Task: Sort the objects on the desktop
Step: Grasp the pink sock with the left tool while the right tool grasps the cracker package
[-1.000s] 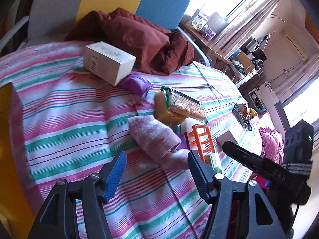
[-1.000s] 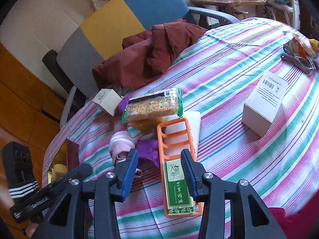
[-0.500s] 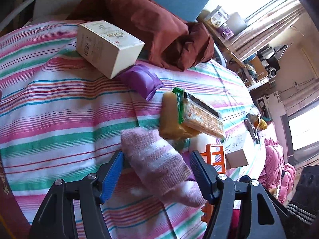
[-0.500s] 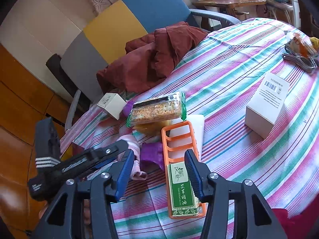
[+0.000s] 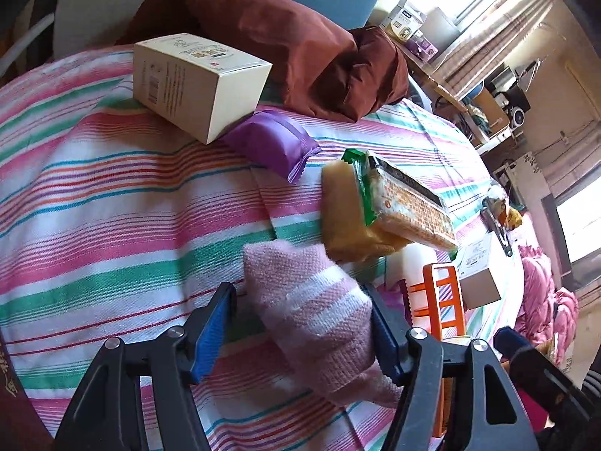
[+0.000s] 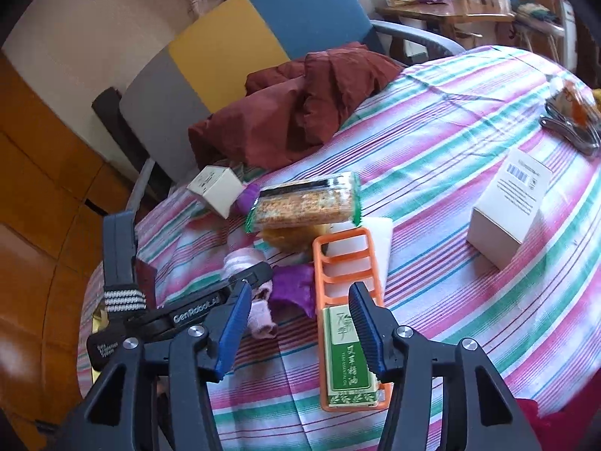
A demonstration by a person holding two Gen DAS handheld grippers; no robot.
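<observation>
The left tool [image 5: 300, 330] stands wide, its blue pads on either side of a pink striped sock [image 5: 315, 312] that lies on the surface [image 5: 112, 206]; the right-hand pad is at the sock's edge, the left-hand one apart from it (whether either presses cannot be told). Just past the sock's far end sit a yellow sponge [image 5: 345, 221] and a cracker pack [image 5: 409, 206] resting on it, then a purple packet [image 5: 274, 143] tucked against a cream box [image 5: 195, 82]. The right tool [image 6: 296, 330] is also wide and holds nothing, hovering over the near end of an orange rack [image 6: 338, 263], on which a green box [image 6: 345, 360] lies. In the right wrist view the left tool [image 6: 259, 274] reaches in from the left over the sock [image 6: 244, 259], with a purple wrapper [image 6: 293, 293] between sock and rack. Farther right a white box [image 6: 507, 206] stands alone, and metal tongs [image 6: 571, 131] lie near the far edge. The surface is round and covered with a cloth striped in pink, green and white. A dark red garment [image 6: 296, 112] spills onto it from a chair [image 6: 244, 37] with grey, yellow and blue panels. Beyond are a wooden side table [image 6: 443, 15] with small boxes, curtains [image 5: 499, 11] at a bright window, and wood panelling [image 6: 33, 188] at the left.
</observation>
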